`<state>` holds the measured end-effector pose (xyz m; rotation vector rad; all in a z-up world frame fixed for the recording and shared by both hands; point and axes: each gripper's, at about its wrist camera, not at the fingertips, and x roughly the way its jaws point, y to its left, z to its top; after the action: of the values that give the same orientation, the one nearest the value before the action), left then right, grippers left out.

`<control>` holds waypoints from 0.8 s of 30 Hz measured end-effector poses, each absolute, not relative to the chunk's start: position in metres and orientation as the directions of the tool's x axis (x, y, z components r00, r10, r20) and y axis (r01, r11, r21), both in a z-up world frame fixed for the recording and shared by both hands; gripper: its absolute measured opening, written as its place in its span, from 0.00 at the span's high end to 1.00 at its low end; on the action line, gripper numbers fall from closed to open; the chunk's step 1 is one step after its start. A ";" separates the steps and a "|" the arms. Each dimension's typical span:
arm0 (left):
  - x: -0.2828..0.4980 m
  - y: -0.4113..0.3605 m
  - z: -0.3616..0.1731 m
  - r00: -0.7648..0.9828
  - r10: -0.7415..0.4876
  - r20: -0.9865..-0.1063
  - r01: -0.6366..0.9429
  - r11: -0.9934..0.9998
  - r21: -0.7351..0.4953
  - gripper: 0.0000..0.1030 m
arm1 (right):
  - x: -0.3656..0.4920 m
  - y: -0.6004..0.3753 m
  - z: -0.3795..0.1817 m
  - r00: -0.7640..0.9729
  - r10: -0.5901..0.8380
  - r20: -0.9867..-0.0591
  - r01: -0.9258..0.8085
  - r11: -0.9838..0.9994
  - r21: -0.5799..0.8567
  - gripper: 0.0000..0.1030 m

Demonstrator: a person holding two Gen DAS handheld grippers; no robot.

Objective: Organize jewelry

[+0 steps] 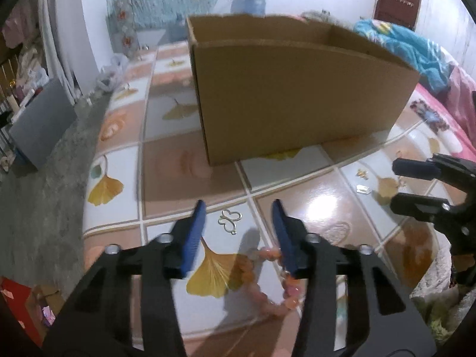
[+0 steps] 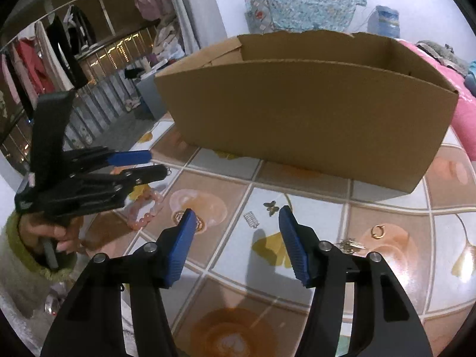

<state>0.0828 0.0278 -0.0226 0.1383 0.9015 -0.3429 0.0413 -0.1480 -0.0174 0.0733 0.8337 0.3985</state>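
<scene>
Glossy leaf-patterned tiles carry the scattered jewelry, with a cardboard box [image 1: 297, 95] standing well ahead of both released grippers, its inside hidden from view. The left gripper [image 1: 239, 232] has a butterfly pendant [image 1: 229, 221] just ahead between its spread jaws and a pink bead bracelet [image 1: 267, 279] beneath them; the right gripper [image 2: 236, 232] faces a small clear clip [image 2: 251, 219]. Judging by looks, the bracelet is light, floppy and slick, best pinched across one bead strand.

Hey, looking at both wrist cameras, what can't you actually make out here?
- Inside of the cardboard box: hidden in both views by its tall near wall.
- Pink bead bracelet: partly covered in the left wrist view by a finger of the left gripper.
- Small gold pile: too small in the right wrist view, behind the right gripper.
- Butterfly charm: too tiny for detail.
</scene>
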 end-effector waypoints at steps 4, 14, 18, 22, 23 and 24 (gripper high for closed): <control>0.091 0.027 -0.032 0.534 -0.205 -0.820 0.342 0.940 -0.012 0.72 | 0.044 -0.145 -0.020 0.594 0.380 -0.709 -0.321 0.920 0.224 0.46; 0.092 0.010 -0.031 0.519 -0.200 -0.831 0.386 0.922 0.020 0.87 | 0.047 -0.153 -0.021 0.600 0.391 -0.698 -0.304 0.919 0.253 0.50; 0.089 -0.008 -0.031 0.505 -0.243 -0.828 0.433 0.902 0.000 0.88 | 0.045 -0.160 -0.021 0.613 0.383 -0.691 -0.284 0.923 0.260 0.51; 0.076 -0.041 -0.031 0.488 -0.295 -0.822 0.524 0.851 0.006 0.88 | 0.043 -0.166 -0.019 0.625 0.372 -0.686 -0.264 0.928 0.263 0.51; 0.070 -0.049 -0.031 0.483 -0.309 -0.819 0.547 0.837 0.007 0.88 | 0.042 -0.168 -0.018 0.630 0.366 -0.685 -0.257 0.931 0.260 0.51; 0.067 -0.054 -0.031 0.481 -0.315 -0.818 0.557 0.830 0.008 0.88 | 0.041 -0.169 -0.018 0.635 0.361 -0.683 -0.253 0.932 0.258 0.51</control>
<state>0.0671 -0.0536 -0.0312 0.2899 0.9265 -0.5409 0.0407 -0.1691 -0.0182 0.1430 0.8106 0.3524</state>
